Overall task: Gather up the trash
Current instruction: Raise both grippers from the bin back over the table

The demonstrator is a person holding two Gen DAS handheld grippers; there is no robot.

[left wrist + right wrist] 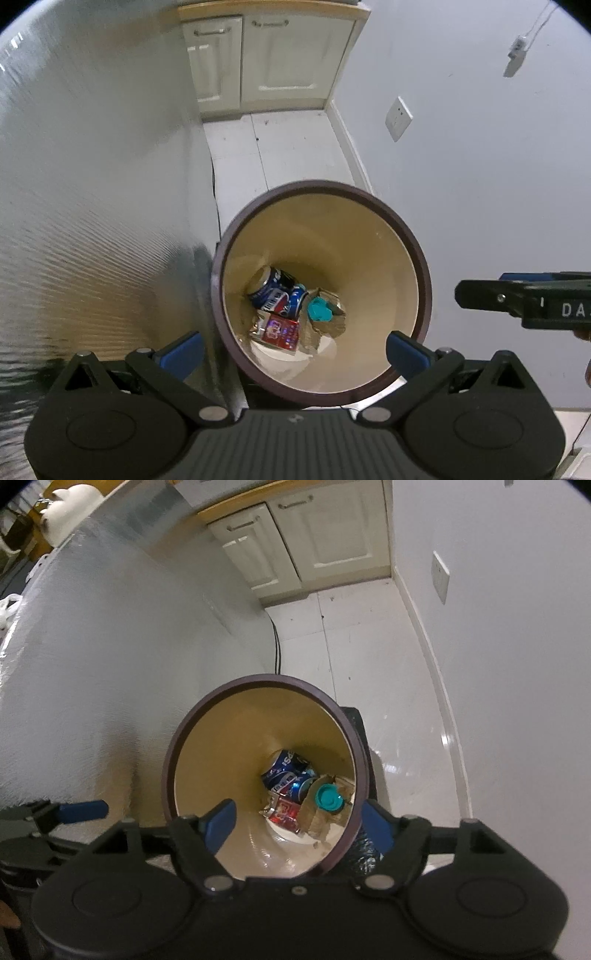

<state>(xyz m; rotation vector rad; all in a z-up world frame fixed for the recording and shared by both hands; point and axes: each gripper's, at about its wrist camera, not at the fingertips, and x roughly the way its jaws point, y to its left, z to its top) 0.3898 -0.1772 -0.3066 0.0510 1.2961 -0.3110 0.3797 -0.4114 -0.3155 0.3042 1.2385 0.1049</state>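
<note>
Both claws, left [295, 349] and right [295, 823], are hanging apart, carrying nothing, over the dark-rimmed cream plastic bin [406, 236]; crushed blue cans [279, 291] and wrappers [279, 332] are lying inside, suggesting collection is largely done.

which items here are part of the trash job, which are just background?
Job:
- trash bin
- blue cans
- red wrapper
- teal lid on crumpled brown paper
- left tool, right tool, both open and empty

Background:
- cabinet
- wall socket
- black cable

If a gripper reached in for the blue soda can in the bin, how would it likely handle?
The blue soda can looks dented, so probably empty, light and easily crushed. It lies on its side among wrappers in the bin, so it would likely roll or shift. Its glossy metal may slip.
</note>
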